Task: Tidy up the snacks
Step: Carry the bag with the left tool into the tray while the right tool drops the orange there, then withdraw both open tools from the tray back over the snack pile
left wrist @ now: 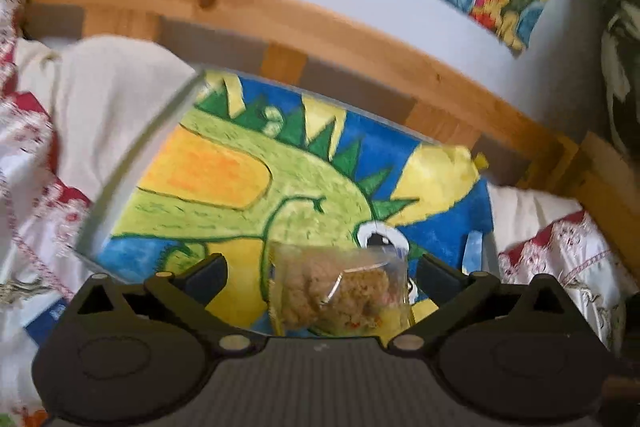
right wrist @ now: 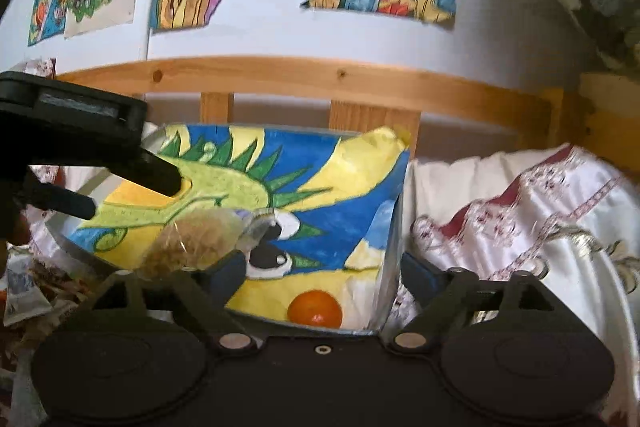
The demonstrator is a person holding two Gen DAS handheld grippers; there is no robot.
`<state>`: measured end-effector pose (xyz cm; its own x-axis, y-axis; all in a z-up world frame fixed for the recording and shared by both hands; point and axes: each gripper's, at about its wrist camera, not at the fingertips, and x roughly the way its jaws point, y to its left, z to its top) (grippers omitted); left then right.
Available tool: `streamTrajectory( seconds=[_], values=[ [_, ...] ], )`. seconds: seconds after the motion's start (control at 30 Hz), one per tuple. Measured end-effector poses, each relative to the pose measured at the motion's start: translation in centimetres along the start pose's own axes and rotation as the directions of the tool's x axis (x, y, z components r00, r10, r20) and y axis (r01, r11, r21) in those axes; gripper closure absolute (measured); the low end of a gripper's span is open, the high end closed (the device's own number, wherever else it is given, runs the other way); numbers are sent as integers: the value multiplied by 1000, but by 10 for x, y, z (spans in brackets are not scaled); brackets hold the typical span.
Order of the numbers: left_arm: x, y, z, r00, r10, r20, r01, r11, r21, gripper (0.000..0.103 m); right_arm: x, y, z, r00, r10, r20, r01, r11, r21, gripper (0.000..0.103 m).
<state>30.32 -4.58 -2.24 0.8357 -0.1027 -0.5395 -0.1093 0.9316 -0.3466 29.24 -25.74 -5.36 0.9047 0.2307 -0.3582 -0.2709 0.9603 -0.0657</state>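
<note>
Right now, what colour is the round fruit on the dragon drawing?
Orange. The tangerine shows best in the right wrist view, at the near edge of the dragon drawing.

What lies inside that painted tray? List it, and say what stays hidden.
On the dragon-painted tray lie a clear bag of crumbly snack and a tangerine at the near edge. The right tool's body covers the tray's nearest strip; the bag hides the paper beneath it.
</note>
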Motion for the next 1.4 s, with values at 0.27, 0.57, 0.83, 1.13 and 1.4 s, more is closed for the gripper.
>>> streamTrajectory(
  seconds=[0.27, 0.57, 0.83, 1.13, 1.4],
  values=[
    [-52, 2, 0, 995, 36, 90, -42, 997, 65, 1, -24, 5, 17, 996, 27, 84, -28, 1000, 2, 3],
    [-123, 13, -5, 976, 96, 195, -117, 988, 99, 0, -74, 21, 29, 988, 43, 146, -45, 999, 14, 1],
    [-176, 33, -30, 965, 113, 237, -147, 981, 128, 0, -127, 36, 33, 982, 39, 187, -45, 999, 24, 1],
    [-211, 58, -64, 969, 135, 207, -163, 979, 123, 0, -170, 61, 25, 981, 83, 175, -86, 996, 11, 1],
    [-229, 65, -90, 974, 117, 192, -157, 966, 207, 0, -192, 83, 8, 985, 140, 98, -140, 990, 1, 1]
  ],
)
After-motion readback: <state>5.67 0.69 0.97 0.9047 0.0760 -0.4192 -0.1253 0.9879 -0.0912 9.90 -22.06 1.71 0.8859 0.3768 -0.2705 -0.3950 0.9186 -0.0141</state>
